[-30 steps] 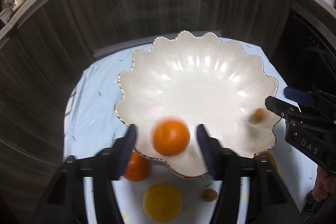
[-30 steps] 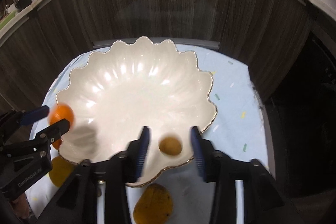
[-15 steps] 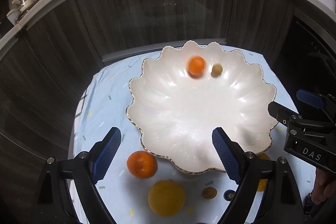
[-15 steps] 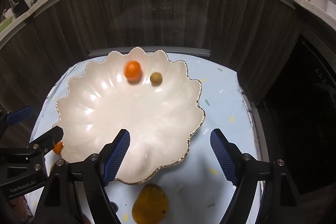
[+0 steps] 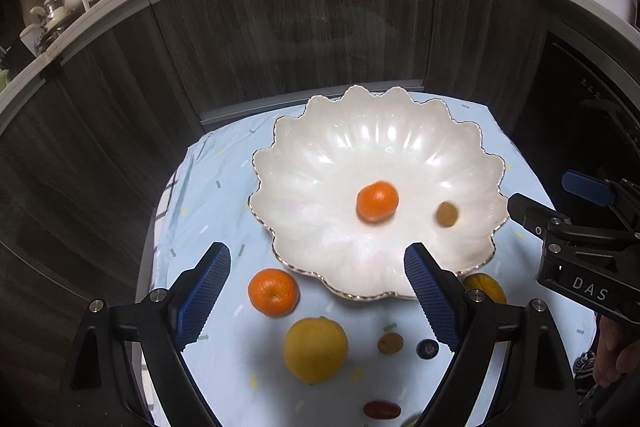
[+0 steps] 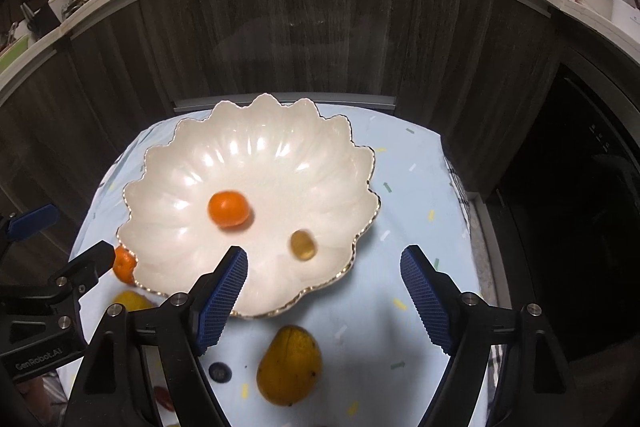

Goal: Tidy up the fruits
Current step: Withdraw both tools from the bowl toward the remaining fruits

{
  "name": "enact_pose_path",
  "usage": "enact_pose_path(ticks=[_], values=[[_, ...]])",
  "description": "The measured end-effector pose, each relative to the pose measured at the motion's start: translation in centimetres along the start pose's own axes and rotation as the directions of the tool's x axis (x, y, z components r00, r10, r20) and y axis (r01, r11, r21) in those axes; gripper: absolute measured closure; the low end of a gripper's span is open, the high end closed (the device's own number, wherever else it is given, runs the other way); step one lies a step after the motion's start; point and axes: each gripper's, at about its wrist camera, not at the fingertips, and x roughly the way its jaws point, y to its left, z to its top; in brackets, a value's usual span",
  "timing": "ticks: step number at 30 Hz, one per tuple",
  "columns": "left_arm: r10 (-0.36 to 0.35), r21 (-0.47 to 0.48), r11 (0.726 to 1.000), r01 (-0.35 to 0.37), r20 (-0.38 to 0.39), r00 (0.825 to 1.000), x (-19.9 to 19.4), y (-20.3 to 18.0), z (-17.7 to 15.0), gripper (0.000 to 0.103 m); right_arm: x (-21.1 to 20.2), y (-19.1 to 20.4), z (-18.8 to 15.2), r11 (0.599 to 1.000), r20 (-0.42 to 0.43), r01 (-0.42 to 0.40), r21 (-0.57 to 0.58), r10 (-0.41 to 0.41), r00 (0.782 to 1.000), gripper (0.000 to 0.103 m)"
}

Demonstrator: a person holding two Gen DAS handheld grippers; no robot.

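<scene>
Pearly white and edged in gold, the scalloped bowl point(image 5: 340, 163) is sitting on the pale blue cloth point(image 5: 208, 195), filling the middle of both wrist views; inside it 1 small mandarin point(image 5: 377, 201) is lying near the centre, and 1 smaller brownish-yellow fruit point(image 5: 446, 214) is lying toward 3 o'clock of it, both smeared with blur, so they are probably rolling toward the low point of the dish.

The left gripper point(image 5: 316, 297) is hovering at the bowl's 6 o'clock rim with its blue pads spread wide and nothing between them; the right gripper point(image 6: 324, 293) is hovering likewise at the near rim, jaws wide and empty. That wide spread is likely suiting the next pick, since the fruit left outside is varying a good deal in girth.

Fruit outside the bowl is lying along its near side in the left view: a second mandarin point(image 5: 273, 293) at 7 o'clock just beside the rim, a large yellow citrus point(image 5: 315, 350) at 6 o'clock, a small brown fruit point(image 5: 390, 343), a dark blueberry point(image 5: 427, 349) and a red oblong fruit point(image 5: 382, 409) toward the frame's bottom edge. In the right view a speckled yellow mango point(image 6: 289, 365) is resting at 6 o'clock, between that gripper's fingers but below them.

By my reading 2 pieces are in and at least 6 are waiting; the second mandarin is looking the easiest for the left hand, the mango for the right, though its tapered shape may be slipping under a careless squeeze.
</scene>
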Motion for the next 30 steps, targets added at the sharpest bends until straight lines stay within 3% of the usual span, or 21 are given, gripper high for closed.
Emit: enact_pose_path(ticks=[30], values=[[0.009, -0.036, 0.999, -0.01, -0.016, 1.0, -4.0, -2.2, -4.9, 0.014, -3.8, -1.3, -4.3, 1.0, 0.008, 0.0, -0.009, 0.0, 1.0, 0.023]])
